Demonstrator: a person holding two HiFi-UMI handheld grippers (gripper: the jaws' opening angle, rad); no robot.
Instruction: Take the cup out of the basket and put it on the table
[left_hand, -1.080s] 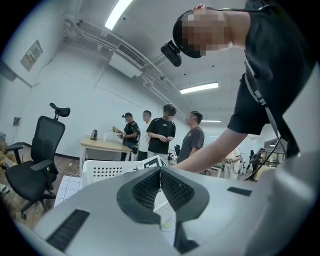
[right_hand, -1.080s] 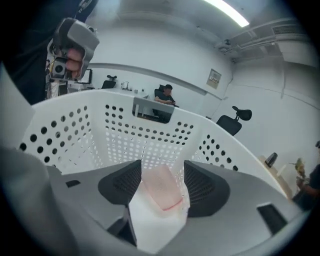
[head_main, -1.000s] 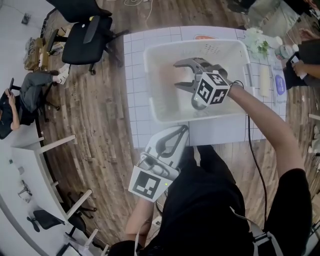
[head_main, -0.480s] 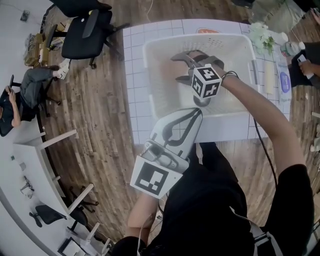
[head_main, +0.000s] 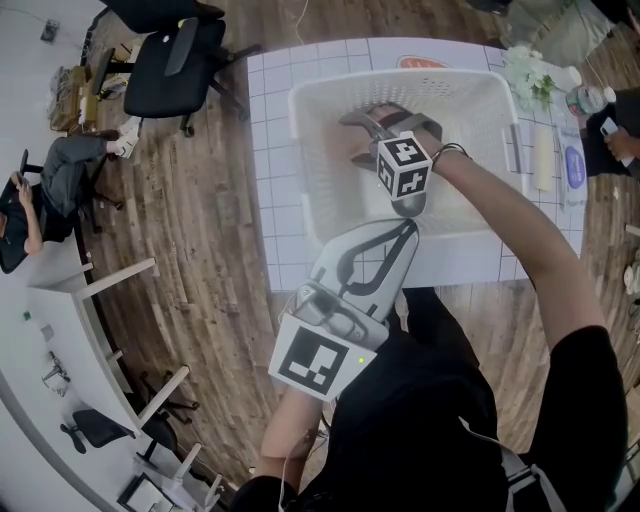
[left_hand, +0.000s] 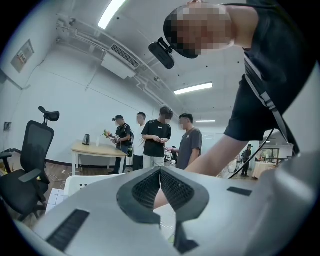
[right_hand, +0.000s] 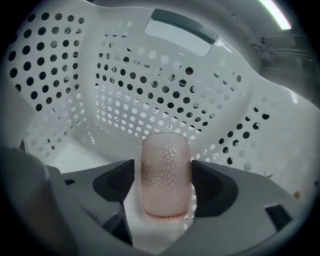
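Pink dimpled cup (right_hand: 166, 175) stands upright on the floor of the white perforated basket (right_hand: 125, 90), which sits on the worktop (head_main: 268, 110). Right tool (head_main: 352, 140) reaches down into the basket. Its jaws have just been opening and stand wide, straddling the cup with the pads just beside its walls; contact is unclear from this angle, probably none. Left tool (left_hand: 160, 172) has its jaws together, empty, held by the basket's near rim. Risks: closing off-centre could tip or skid the cup on the smooth plastic. Too light a squeeze on the rounded wall could let it slip on lifting. A skewed lift could knock it against the basket wall.
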